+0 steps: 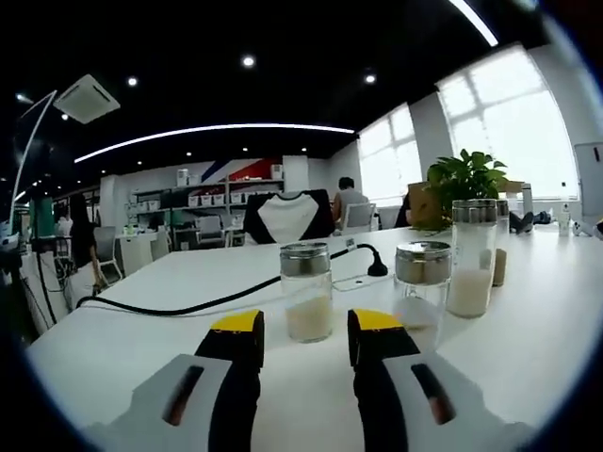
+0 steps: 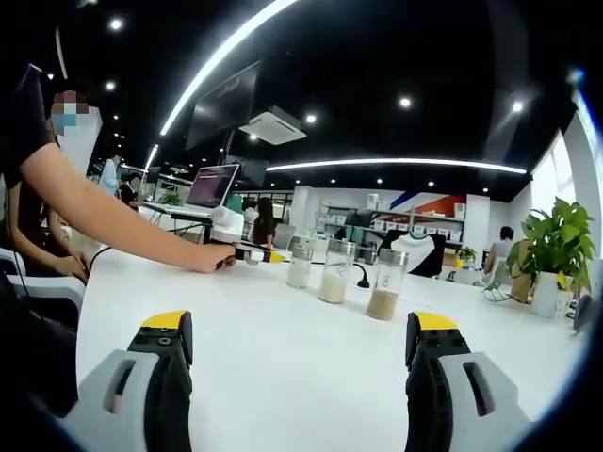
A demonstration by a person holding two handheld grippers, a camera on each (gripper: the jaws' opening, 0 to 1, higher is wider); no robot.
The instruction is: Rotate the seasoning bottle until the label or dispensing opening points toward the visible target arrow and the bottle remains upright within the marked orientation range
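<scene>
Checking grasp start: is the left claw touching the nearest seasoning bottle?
Apart. In the left gripper view, white table shows between the open left claw and the seasoning bottle.

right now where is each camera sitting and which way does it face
Left gripper view: rides on the left hand-held gripper, low over the white table, facing the jars close ahead; its own two yellow-tipped jaws stand open at the bottom.
Right gripper view: rides on the right hand-held gripper, farther back, facing across the table toward the jars; its own jaws stand wide open, and the person's arm reaches in from the left holding the left hand-held gripper.
Shared: the table, the jars, the potted plant.
</scene>
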